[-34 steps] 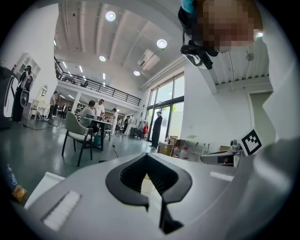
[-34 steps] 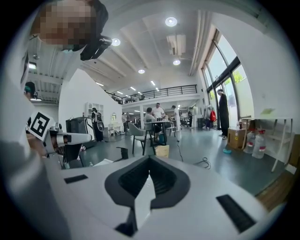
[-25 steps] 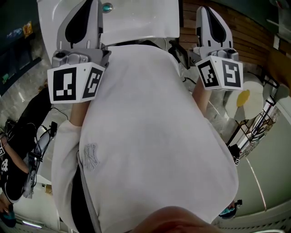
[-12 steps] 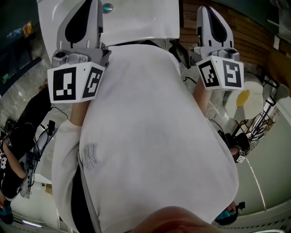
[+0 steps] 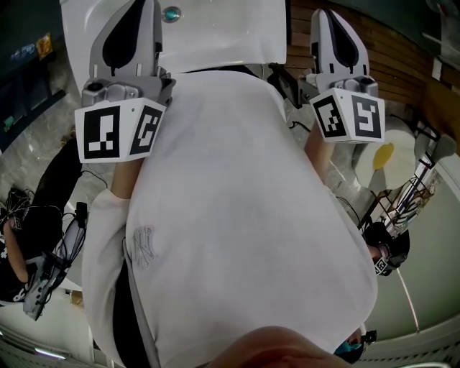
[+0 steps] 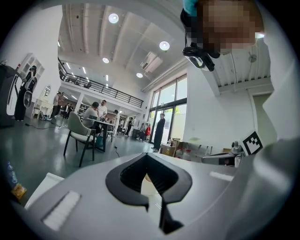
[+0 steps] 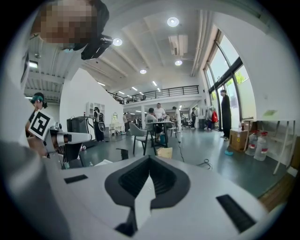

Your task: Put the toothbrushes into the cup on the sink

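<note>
No toothbrush and no cup shows in any view. In the head view my white shirt (image 5: 237, 215) fills the middle. The left gripper (image 5: 136, 14) and the right gripper (image 5: 327, 21) are held up on either side of it, their marker cubes facing the camera. Behind them lies a white sink (image 5: 230, 32) with a teal drain plug (image 5: 171, 12). Seen from its own camera, the left gripper (image 6: 154, 206) points out into a large hall, jaws together and empty. So does the right gripper (image 7: 140, 206), with nothing between its jaws.
A person in black (image 5: 29, 237) crouches with cables at the left. A wire rack (image 5: 413, 190) and a yellow object (image 5: 384, 154) stand at the right on the floor. A chair (image 6: 82, 133) and people at a table (image 7: 157, 124) are far off in the hall.
Both grippers have stayed where they were. The person in black at the lower left has shifted, and a dark round thing at the lower right has come further into view.
</note>
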The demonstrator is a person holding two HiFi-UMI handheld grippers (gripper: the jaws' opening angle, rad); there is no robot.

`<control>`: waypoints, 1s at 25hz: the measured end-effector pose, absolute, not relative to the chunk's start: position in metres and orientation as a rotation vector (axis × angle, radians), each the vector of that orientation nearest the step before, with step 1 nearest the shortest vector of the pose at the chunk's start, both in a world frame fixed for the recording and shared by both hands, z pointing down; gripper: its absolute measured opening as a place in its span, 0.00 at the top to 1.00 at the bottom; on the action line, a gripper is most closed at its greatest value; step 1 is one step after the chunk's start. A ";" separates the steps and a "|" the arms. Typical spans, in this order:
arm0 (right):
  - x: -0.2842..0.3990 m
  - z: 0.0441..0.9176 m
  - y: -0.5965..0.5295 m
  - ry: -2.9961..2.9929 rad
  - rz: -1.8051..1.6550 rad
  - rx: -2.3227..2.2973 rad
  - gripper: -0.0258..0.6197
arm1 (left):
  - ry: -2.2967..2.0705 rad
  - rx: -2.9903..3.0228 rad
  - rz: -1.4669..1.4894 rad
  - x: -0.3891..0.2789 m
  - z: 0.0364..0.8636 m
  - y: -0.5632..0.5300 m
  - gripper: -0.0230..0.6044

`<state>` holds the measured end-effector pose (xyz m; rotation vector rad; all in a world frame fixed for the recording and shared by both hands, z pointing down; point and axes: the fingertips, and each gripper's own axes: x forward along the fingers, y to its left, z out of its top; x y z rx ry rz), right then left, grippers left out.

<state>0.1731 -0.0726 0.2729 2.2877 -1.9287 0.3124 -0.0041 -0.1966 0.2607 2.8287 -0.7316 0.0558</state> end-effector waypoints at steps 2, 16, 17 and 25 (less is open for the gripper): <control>0.173 0.273 -0.072 -1.928 0.314 2.284 0.94 | -0.733 2.827 0.052 -0.004 0.260 -0.197 0.99; 0.169 0.274 -0.087 -1.959 0.315 2.232 0.94 | -0.777 2.805 0.035 -0.014 0.261 -0.205 0.99; 0.168 0.275 -0.087 -1.962 0.315 2.230 0.94 | -0.778 2.804 0.037 -0.014 0.261 -0.205 0.99; 0.172 0.275 -0.087 -1.958 0.318 2.235 0.94 | -0.774 2.802 0.044 -0.011 0.262 -0.204 0.99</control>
